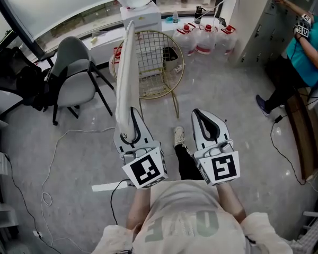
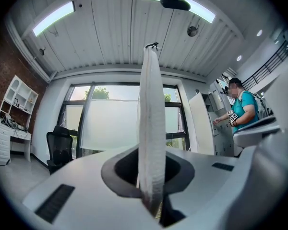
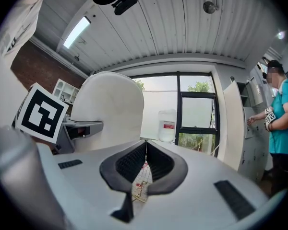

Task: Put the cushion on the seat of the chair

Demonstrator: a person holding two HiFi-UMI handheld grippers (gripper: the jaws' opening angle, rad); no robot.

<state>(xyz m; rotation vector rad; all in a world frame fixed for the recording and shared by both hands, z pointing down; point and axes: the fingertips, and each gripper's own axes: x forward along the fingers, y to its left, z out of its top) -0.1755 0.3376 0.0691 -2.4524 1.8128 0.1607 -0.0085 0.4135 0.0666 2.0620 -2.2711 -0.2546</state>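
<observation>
A pale grey floor (image 1: pixel 228 89) runs out to a wall of tall windows, with loose white cable trailing over it at the left. Nearest, the person's two forearms reach forward, each bearing a white gripper with a marker cube. The left gripper (image 1: pixel 131 115) is clamped on the lower edge of the white cushion (image 1: pixel 124 73), which stands upright and edge-on, rising from the jaws as a thin, tall slab; the left gripper view shows the same cushion (image 2: pixel 151 128) pinched in the dark pads of that gripper (image 2: pixel 151 183). The right gripper (image 1: pixel 201 112) is just beside it and holds nothing: in its own view the jaws (image 3: pixel 145 143) are drawn together with only a sliver of gap. Past the grippers stands the gold wire chair (image 1: pixel 153 62), the cushion's top overlapping its left rim in the head view, off the seat. A grey chair (image 1: pixel 74 73) and a black office chair (image 1: pixel 16 73) stand further left. Along the window are a water dispenser (image 1: pixel 139 4) and large water bottles (image 1: pixel 206 38). Far right, a person in a teal top (image 1: pixel 307 46) reaches toward grey lockers.
</observation>
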